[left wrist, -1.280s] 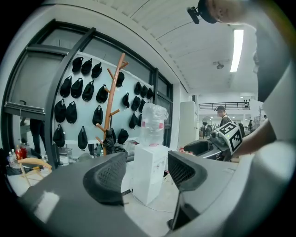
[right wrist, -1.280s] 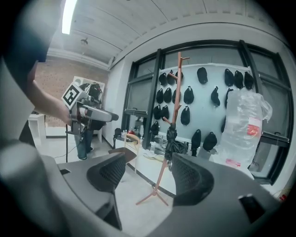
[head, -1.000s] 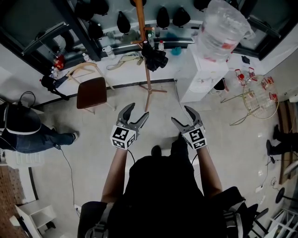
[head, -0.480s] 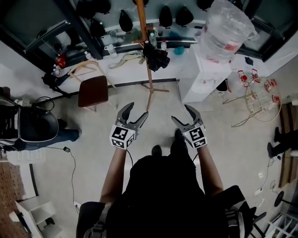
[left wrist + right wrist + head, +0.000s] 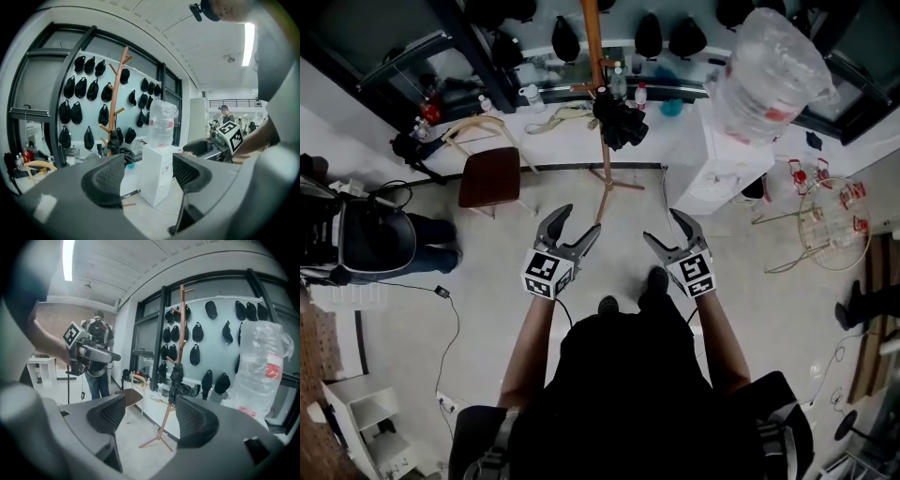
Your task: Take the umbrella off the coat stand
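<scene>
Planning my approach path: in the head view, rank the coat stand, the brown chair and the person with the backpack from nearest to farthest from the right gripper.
1. Coat stand: just ahead of the right gripper and slightly to its left, with the umbrella hanging on it.
2. Brown chair: further left, past the stand.
3. Person with the backpack: at the far left edge.
</scene>
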`<state>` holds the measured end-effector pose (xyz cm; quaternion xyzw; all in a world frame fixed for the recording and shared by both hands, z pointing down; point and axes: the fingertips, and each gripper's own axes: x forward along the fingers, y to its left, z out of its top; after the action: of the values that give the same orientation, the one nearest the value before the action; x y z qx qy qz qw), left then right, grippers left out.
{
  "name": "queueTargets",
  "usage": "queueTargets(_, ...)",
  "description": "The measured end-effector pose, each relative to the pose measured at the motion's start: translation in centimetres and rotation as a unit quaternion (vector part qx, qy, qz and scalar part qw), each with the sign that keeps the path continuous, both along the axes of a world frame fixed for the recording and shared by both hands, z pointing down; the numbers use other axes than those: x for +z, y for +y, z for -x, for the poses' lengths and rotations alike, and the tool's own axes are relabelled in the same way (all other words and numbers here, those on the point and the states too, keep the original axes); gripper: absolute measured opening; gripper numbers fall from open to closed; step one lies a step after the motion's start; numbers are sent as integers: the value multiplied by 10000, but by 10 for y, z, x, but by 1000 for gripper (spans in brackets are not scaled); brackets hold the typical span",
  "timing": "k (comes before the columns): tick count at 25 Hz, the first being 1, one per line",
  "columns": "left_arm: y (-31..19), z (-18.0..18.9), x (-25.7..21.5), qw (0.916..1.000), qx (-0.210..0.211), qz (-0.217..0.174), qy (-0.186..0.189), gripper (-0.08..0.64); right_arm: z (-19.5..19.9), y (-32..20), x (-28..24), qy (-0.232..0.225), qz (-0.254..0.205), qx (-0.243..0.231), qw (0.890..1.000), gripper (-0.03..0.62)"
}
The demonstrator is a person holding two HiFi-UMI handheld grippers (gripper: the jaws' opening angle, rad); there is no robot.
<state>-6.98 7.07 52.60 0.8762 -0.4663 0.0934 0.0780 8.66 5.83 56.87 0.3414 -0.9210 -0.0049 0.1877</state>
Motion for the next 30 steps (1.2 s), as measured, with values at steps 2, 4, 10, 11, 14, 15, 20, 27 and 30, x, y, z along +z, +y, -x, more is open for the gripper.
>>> queueTargets(2, -7, -2, 0, 9999, -105, 26, -6, 318, -2, -9, 1, 7, 62, -99, 9999, 337)
queueTargets(4, -16, -5, -2, 9998, -217, 26, -4, 318, -5, -20, 3, 32, 129, -204, 9997, 337)
queueTargets(10, -42, -21, -6, 9987, -504, 65, -9, 318, -22, -62, 0, 36, 123, -467, 9988, 336)
queueTargets(11, -46, -22, -7, 9984, -568, 62, 0, 318, -25, -68, 1, 80, 145, -509, 9986, 334)
queueTargets(14, -55, -26, -7, 9968, -799, 87, 19, 312, -33, -83, 3, 159, 176, -637, 9977, 331)
queueTargets(15, -58, -27, -6, 9961, -878, 114, 3, 312, -34, -86, 3, 143, 166, -687, 9974, 331)
queueTargets(20, -73, -42, -7, 9935, -1138, 100, 29, 314, -41, -103, 0, 112, 142, -1018, 9946, 328)
queueTargets(27, -84, -63, -6, 9885, -1510, 74, 57, 315, -59, -123, 3, 140, 149, -1388, 9901, 328)
queueTargets(30, -88, -69, -5, 9855, -1690, 127, 57, 316, -64, -131, 6, 166, 167, -1532, 9879, 327)
